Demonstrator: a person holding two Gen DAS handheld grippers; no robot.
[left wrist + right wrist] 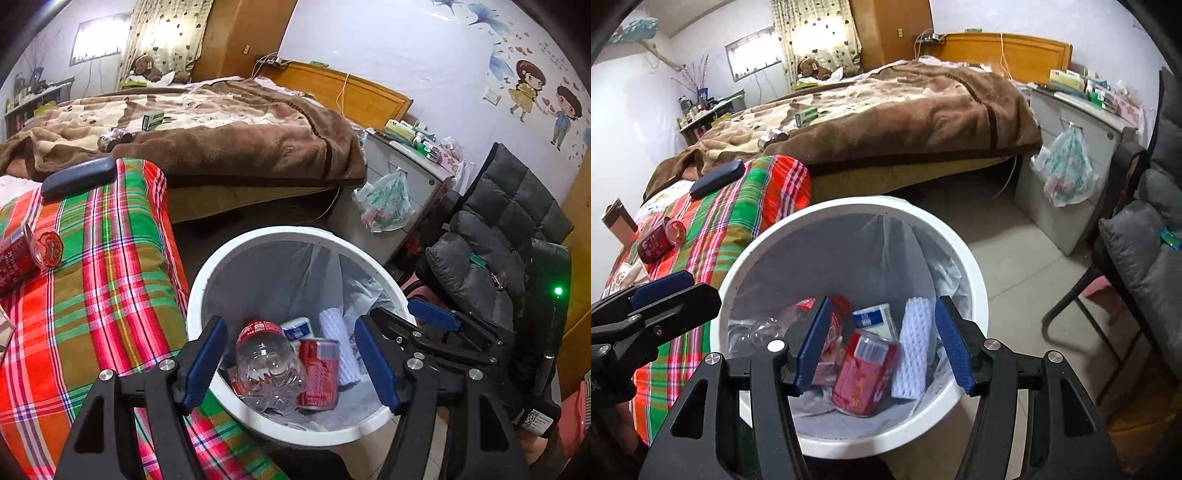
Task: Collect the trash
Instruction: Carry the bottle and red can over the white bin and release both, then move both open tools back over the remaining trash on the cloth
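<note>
A white trash bin [207, 273] [975, 269] with a clear liner stands on the floor beside the plaid-covered bed. Inside lie a clear plastic bottle [267, 365], a red can [319, 373] [866, 373], a blue-white packet [875, 319] and a white foam sleeve [912, 347]. My left gripper [291, 363] is open and empty above the bin. My right gripper [882, 343] is open and empty above the bin. Another red can [26, 254] [661, 238] lies on the plaid blanket [110, 280].
A dark case [79, 177] lies on the plaid blanket. A brown blanket [240, 136] covers the big bed, with a green box [152, 119] on it. A grey cabinet [1067, 147] with a hanging plastic bag [1067, 173] and a padded chair [502, 229] stand right.
</note>
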